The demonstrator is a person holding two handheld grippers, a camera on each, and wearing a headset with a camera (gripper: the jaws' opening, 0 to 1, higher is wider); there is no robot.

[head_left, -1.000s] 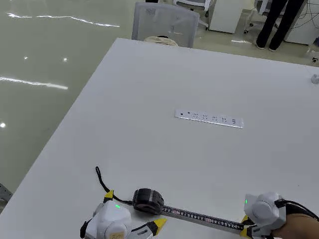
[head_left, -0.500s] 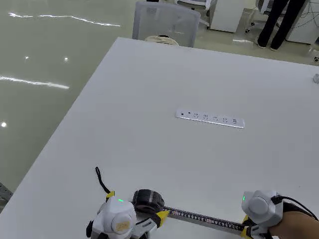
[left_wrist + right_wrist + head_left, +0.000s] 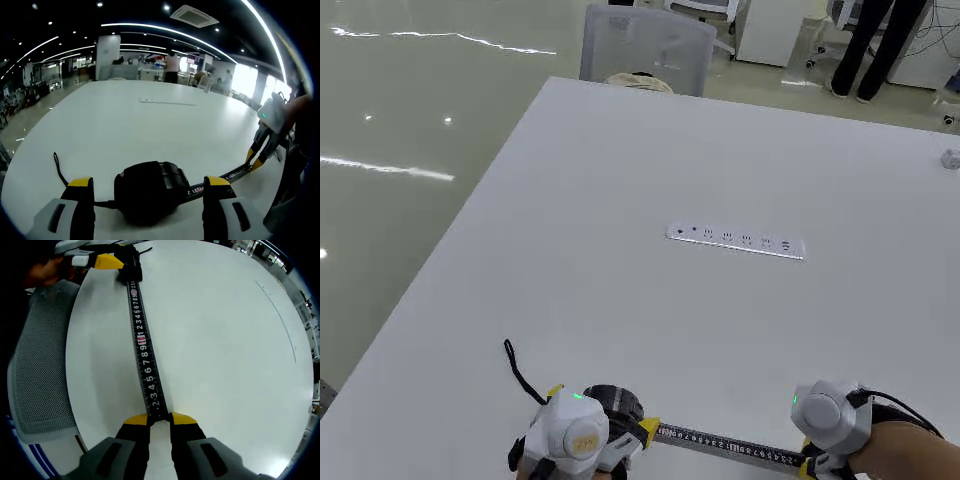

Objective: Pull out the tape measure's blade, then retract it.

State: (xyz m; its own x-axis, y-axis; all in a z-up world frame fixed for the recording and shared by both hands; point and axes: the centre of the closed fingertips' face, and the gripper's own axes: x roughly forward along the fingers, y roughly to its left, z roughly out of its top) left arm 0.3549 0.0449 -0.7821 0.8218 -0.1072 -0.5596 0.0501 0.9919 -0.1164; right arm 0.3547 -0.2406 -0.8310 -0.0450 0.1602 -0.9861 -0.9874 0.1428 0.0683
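Clamping the blade (image 3: 142, 340) at its tip, the right gripper (image 3: 159, 416) has both jaws closed on the tape by the low numbers. The blade lies flat on the table (image 3: 620, 180), extended from the case (image 3: 150, 195) across to the right gripper. The left gripper (image 3: 149, 183) straddles the case with jaws spread, one tip on each side and a small gap to the case. The case sits at the table's near edge. Its strap (image 3: 518, 366) trails leftward. A power strip (image 3: 735, 241) lies well beyond.
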